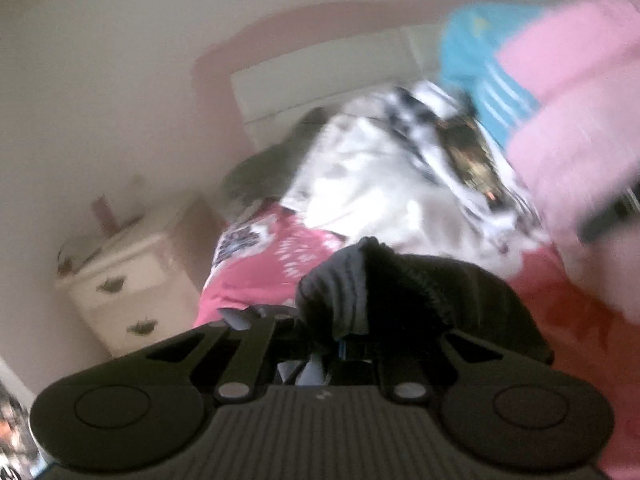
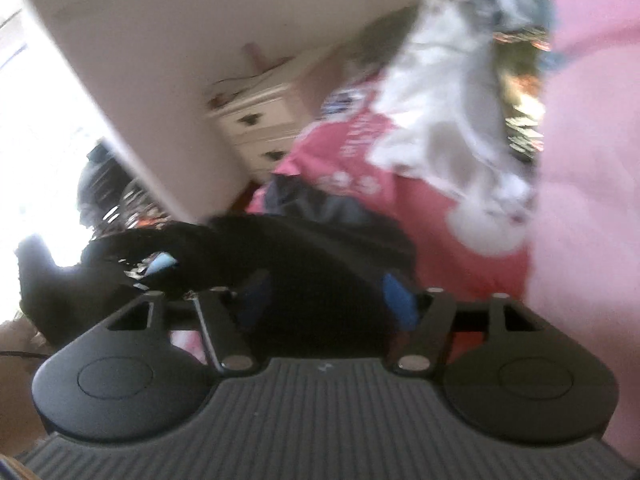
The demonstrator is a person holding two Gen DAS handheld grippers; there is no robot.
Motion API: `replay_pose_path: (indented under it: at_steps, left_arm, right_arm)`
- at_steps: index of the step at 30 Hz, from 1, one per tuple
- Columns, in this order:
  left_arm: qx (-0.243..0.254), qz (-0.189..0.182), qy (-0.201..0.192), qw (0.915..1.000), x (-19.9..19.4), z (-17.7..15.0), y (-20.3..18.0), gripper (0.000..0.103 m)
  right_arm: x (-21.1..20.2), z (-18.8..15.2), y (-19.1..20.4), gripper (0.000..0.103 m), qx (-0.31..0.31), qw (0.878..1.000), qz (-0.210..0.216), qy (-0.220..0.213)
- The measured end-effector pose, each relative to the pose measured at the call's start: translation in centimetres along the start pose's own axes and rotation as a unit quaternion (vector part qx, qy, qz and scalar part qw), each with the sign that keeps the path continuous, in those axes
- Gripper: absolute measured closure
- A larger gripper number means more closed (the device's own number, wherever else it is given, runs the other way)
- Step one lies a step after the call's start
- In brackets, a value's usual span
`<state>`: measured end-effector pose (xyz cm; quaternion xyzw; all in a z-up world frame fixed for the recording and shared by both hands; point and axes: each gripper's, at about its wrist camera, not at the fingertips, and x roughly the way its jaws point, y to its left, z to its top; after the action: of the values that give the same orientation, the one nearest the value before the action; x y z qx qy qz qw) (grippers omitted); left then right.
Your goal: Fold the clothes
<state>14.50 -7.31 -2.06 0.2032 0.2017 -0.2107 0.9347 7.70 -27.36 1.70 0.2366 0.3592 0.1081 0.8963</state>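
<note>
Pink bedding [image 1: 256, 280] lies rumpled under a heap of white, checked and teal clothes (all blurred). Nearest, the left gripper [image 1: 340, 340] pinches a soft, ribbed black garment [image 1: 420, 292]; the right gripper [image 2: 328, 300] stands spread, the dark cloth between its blue pads [image 2: 398, 300].

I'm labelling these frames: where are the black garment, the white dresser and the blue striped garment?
black garment [image 1: 420, 292], left wrist view, bunched middle.
white dresser [image 1: 128, 280], left wrist view, drawer front.
blue striped garment [image 1: 480, 64], left wrist view, upper part.
</note>
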Motion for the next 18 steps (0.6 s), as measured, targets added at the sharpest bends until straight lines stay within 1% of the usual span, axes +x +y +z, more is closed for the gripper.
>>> replay_pose_path:
  at_steps: [3,6,8,11,13,16,17,18]
  left_arm:
    - [-0.023,0.005,-0.003,0.9997,-0.5,1.0,2.2,0.092]
    - [-0.033,0.005,-0.007,0.9994,-1.5,1.4,2.8,0.092]
    - [-0.034,0.005,-0.01,0.9993,-1.7,1.3,2.6,0.092]
    - [-0.04,0.004,-0.015,0.9991,-2.0,1.1,2.4,0.092]
    - [-0.047,0.003,-0.019,0.9987,-2.1,1.0,2.4,0.092]
    - [-0.062,0.005,-0.023,0.9978,-2.3,1.0,2.6,0.092]
    - [-0.066,0.006,-0.025,0.9975,-2.4,1.0,2.8,0.092]
    - [-0.071,0.007,-0.026,0.9971,-2.6,0.9,3.0,0.092]
  right_arm:
    - [1.1,-2.2,0.8,0.023,0.034,0.999,0.008,0.026]
    - [3.2,-4.9,3.3,0.02,0.016,0.998,0.001,0.058]
    - [4.8,-6.6,4.6,0.02,0.024,0.996,-0.003,0.082]
    - [7.1,-8.5,5.9,0.019,0.072,0.991,-0.013,0.11]
    - [8.5,-9.2,6.2,0.019,0.095,0.988,-0.032,0.115]
    - [10.9,-9.8,6.2,0.019,0.11,0.985,-0.064,0.114]
    - [11.7,-10.0,6.1,0.02,0.112,0.984,-0.07,0.118]
    - [12.4,-10.1,6.0,0.024,0.11,0.984,-0.074,0.122]
